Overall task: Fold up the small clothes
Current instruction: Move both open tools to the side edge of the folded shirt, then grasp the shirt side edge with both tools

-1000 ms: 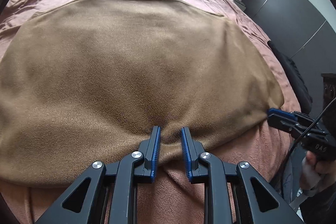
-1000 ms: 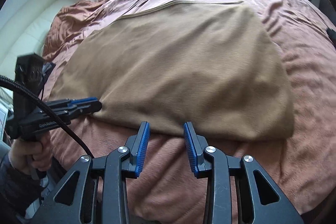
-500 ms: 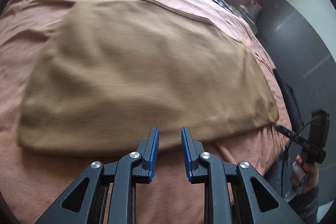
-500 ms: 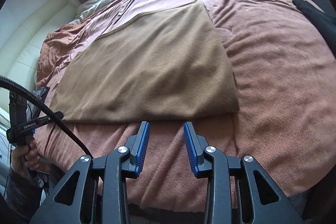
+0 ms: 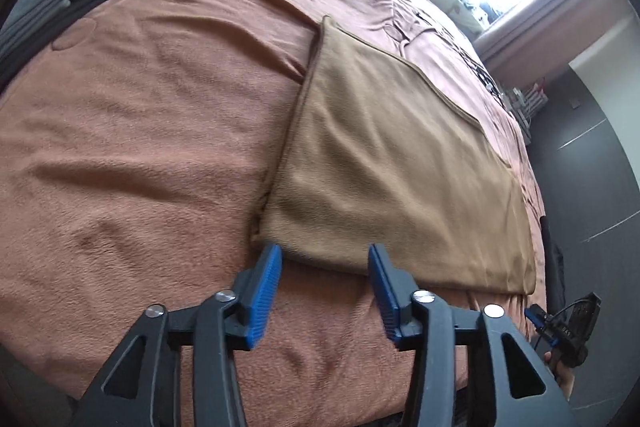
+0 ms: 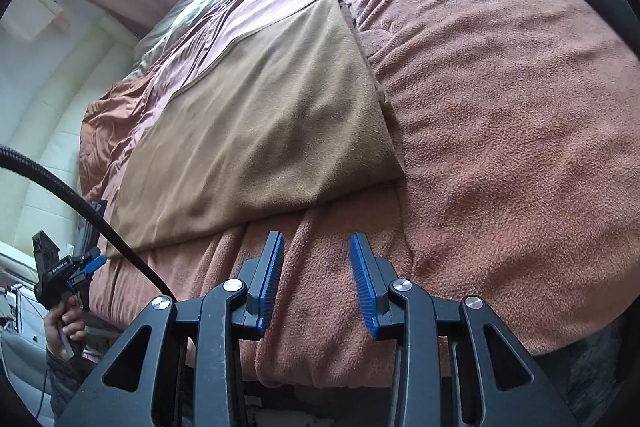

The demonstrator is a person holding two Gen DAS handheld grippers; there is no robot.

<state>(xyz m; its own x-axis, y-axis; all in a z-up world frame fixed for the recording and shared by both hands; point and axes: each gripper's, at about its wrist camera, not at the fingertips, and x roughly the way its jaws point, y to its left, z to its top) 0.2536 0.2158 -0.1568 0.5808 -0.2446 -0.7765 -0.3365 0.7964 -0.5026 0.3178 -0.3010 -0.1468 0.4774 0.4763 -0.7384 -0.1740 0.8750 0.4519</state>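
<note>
The flat tan fleece cloth [image 5: 392,163] lies spread on the rust-pink fleece bedspread [image 5: 140,131], and from where I stand it already looks folded at least once: in the right wrist view its edge running from twelve o'clock down toward four o'clock shows doubled layers, and the near edge looks rounded like a fold, though I cannot count the layers. It sits smooth, with no big wrinkles. The left gripper [image 5: 325,255] hovers at the cloth's near left corner, at about six o'clock in its own view; its jaws are opening, roughly half spread, with the blue pads straddling the near edge but not pressing on it, so nothing is held. The right gripper [image 6: 317,247] is over bare bedspread just short of the cloth's near right corner, which lies at about one o'clock from its tips; its jaws are opening too, moderately apart and empty. So I'd judge one fold finished and the next one only being set up: both near corners need gripping, then carrying across. A pile of grey and dark folded garments [image 5: 48,7] rests at ten o'clock in the left view, perhaps pieces already done.
</note>
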